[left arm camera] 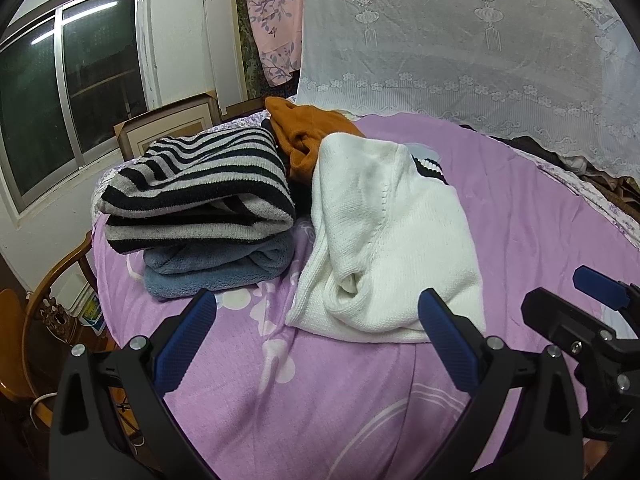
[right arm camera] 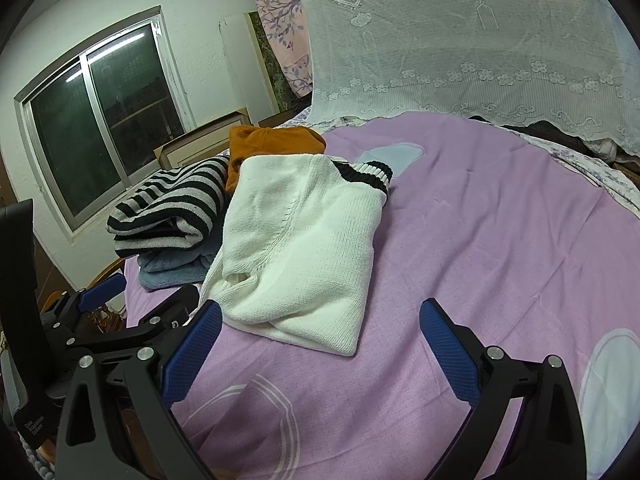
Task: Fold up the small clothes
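Observation:
A white knit sweater (left arm camera: 384, 236) lies folded on the purple bedsheet (left arm camera: 320, 400); it also shows in the right wrist view (right arm camera: 300, 248), with a black-and-white ribbed hem at its far end. My left gripper (left arm camera: 316, 336) is open and empty, just short of the sweater's near edge. My right gripper (right arm camera: 320, 344) is open and empty, with the sweater's near corner between its fingers' line. The right gripper also shows at the right edge of the left wrist view (left arm camera: 592, 304), and the left gripper shows at the left in the right wrist view (right arm camera: 136, 292).
A striped black-and-grey sweater (left arm camera: 200, 192) sits folded on a blue fleece (left arm camera: 216, 268) left of the white one. An orange garment (left arm camera: 308, 132) lies crumpled behind. A lace net (left arm camera: 480, 48) hangs at the back. A wooden chair (left arm camera: 48, 304) stands by the bed's left edge.

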